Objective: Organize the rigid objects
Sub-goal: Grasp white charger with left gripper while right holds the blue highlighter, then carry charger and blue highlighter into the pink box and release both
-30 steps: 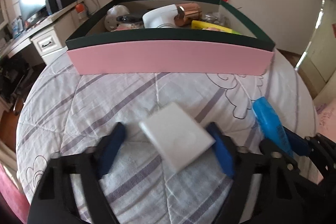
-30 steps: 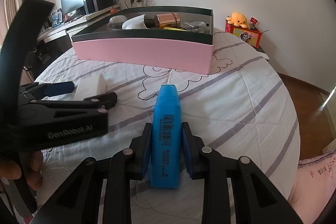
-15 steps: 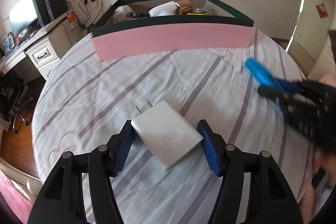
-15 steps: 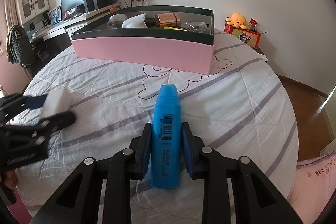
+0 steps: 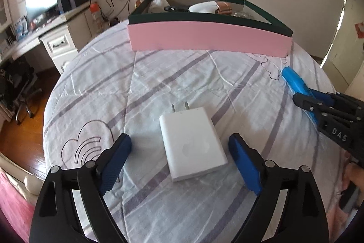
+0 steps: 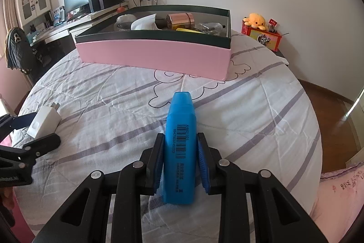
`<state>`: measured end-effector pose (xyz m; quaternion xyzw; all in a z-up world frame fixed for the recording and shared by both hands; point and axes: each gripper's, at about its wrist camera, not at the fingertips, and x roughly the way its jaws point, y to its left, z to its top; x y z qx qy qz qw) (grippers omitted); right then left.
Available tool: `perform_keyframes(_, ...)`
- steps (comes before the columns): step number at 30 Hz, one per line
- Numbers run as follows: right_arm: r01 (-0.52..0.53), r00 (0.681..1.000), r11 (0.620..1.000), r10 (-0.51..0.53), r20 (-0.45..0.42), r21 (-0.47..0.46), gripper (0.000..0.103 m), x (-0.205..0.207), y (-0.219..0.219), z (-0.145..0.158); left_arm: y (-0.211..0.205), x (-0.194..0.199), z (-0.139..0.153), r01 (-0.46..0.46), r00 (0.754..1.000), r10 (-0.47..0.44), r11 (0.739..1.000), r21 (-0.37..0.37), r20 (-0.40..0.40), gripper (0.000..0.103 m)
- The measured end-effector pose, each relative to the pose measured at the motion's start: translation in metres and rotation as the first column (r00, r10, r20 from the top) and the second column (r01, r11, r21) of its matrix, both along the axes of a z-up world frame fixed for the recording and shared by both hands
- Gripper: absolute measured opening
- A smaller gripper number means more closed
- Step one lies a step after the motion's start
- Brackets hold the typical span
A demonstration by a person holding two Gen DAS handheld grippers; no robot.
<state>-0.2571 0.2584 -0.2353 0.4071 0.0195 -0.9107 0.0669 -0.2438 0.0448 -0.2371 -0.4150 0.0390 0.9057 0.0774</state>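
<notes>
Left gripper (image 5: 179,149): jaws spread wide and just been opening, pads standing clear on both sides of the white charger (image 5: 193,143), nothing pressed. Charger lying flat on the striped bedsheet (image 5: 204,74), prongs (image 5: 180,107) pointing away toward the box, body turned slightly askew between the pads. Right gripper (image 6: 179,152): jaws clenched on the blue highlighter (image 6: 180,140), pads gripping its flat sides about mid-body, cap end projecting forward, barcode face up; grip looks square and secure. Beyond both tools, the pink box (image 6: 154,54) with dark green rim, open-topped, well apart from the charger and nearer the highlighter's tip; already holding a copper-coloured cylinder (image 6: 180,19), a white item, a yellow item and some clear pieces, exact kinds not determinable. Step in hand, as judged: carrying the highlighter to the box, and separately settling how to take the charger. Recommended for the highlighter: keep the clench unchanged, lift clear of the sheet before travelling, pass over the near wall rather than against it, release low over a free patch beside the yellow item. Recommended for the charger: square the pads to its two long edges before closing, centre the body between them, avoid the prongs. Risk noted: skewed closure likely to twist the charger on the soft sheet.
</notes>
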Motion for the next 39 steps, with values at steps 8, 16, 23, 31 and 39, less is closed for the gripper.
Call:
perform_keyframes(8,-0.002,1.000,1.000,0.002,0.018,0.017,0.033,-0.008,-0.003,0.002,-0.006,0.001,0.004,0.047,0.998,-0.047,0.999,-0.014,-0.049,0.041)
perform_keyframes(16,-0.035,0.999,0.999,0.036,0.025,-0.012,0.027,-0.007,0.002,0.005,-0.006,-0.008,0.007,0.067,0.996,-0.067,0.998,-0.008,-0.050,0.040)
perform_keyframes(23,-0.046,0.999,0.996,0.047,0.022,-0.075,0.027,-0.005,0.011,0.012,-0.005,-0.013,0.009,0.078,0.995,-0.077,0.997,0.005,-0.061,0.040)
perform_keyframes(31,-0.065,0.998,0.984,0.065,-0.005,-0.165,0.027,-0.003,0.017,0.026,-0.003,-0.011,0.029,0.103,0.990,-0.100,0.994,0.023,-0.104,0.040)
perform_keyframes(39,-0.133,0.990,0.976,0.122,-0.073,-0.173,0.027,0.003,0.006,0.058,0.009,-0.009,0.059,0.160,0.973,-0.156,0.987,0.016,-0.169,0.040)
